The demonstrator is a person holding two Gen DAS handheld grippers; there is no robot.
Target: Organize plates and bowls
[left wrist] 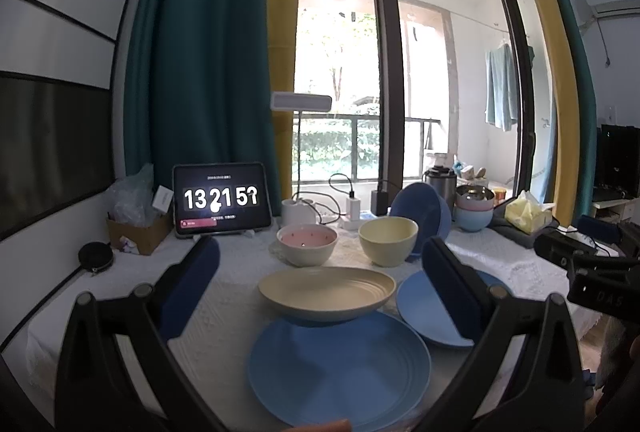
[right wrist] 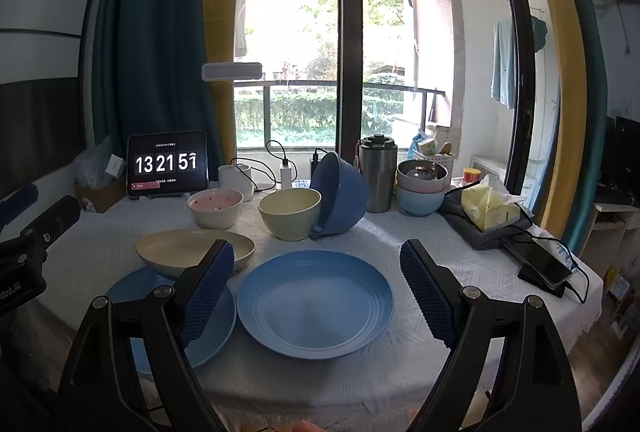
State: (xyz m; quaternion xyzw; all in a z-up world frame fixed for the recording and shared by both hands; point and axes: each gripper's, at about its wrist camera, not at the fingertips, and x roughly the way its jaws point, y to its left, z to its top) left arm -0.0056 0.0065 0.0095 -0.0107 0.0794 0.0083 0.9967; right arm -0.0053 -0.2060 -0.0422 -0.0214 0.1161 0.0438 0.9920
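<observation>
Both tongs, left gripper (left wrist: 320, 272) and right gripper (right wrist: 318, 284), are held spread, empty; blue plates (right wrist: 316, 304) are seen between their fingers.

Both wrist views low over table (left wrist: 224, 296), facing window (shared dishes)

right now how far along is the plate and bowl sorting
Barely started. Only the cream plate sits on a blue plate. Nothing is in hand: the left gripper and right gripper are both open and empty. Left to sort: the second blue plate, the pink bowl, the yellow bowl and the blue bowl tipped against it.
</observation>
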